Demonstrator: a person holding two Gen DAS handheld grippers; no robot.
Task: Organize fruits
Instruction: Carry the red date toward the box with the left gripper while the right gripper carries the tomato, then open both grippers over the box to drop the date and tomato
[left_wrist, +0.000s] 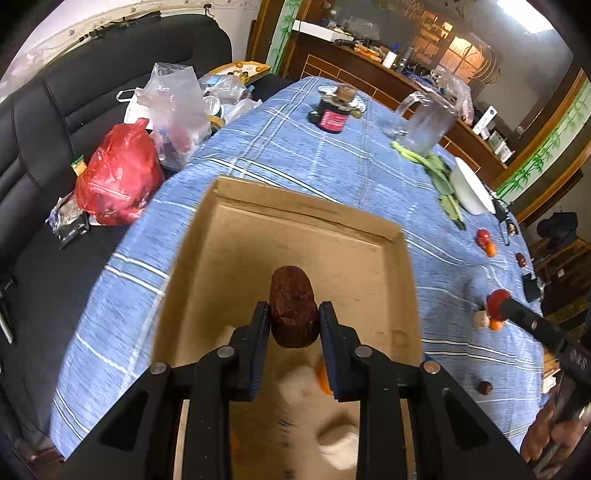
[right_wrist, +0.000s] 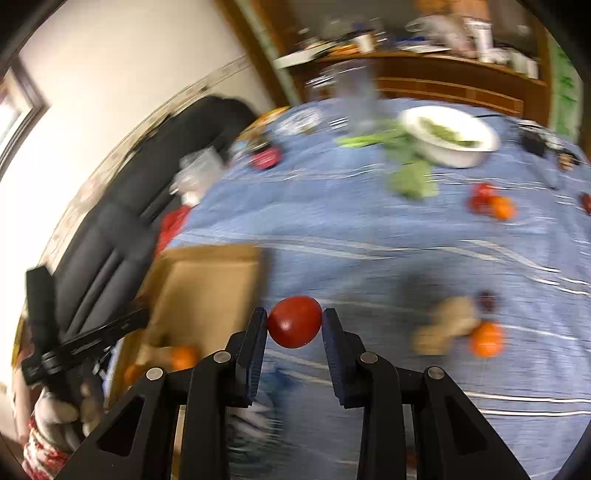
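Observation:
My left gripper (left_wrist: 293, 314) is shut on a wrinkled brown date (left_wrist: 293, 308) and holds it over the open cardboard box (left_wrist: 295, 214). Blurred pale pieces (left_wrist: 338, 445) and an orange fruit (left_wrist: 323, 376) lie in the box below. My right gripper (right_wrist: 294, 321) is shut on a red tomato (right_wrist: 294, 322) above the blue tablecloth, just right of the box (right_wrist: 207, 284); it also shows in the left wrist view (left_wrist: 499, 304). On the cloth lie an orange fruit (right_wrist: 487, 339), a pale lump (right_wrist: 448, 321), a dark date (right_wrist: 487, 300), and a red and orange pair (right_wrist: 493, 203).
A white bowl of greens (right_wrist: 448, 134) and loose leaves (right_wrist: 410, 177) sit far on the table. A glass jug (left_wrist: 424, 125) and a dark jar (left_wrist: 332, 112) stand at the back. A black sofa (left_wrist: 92, 96) with plastic bags (left_wrist: 118, 181) runs along the left.

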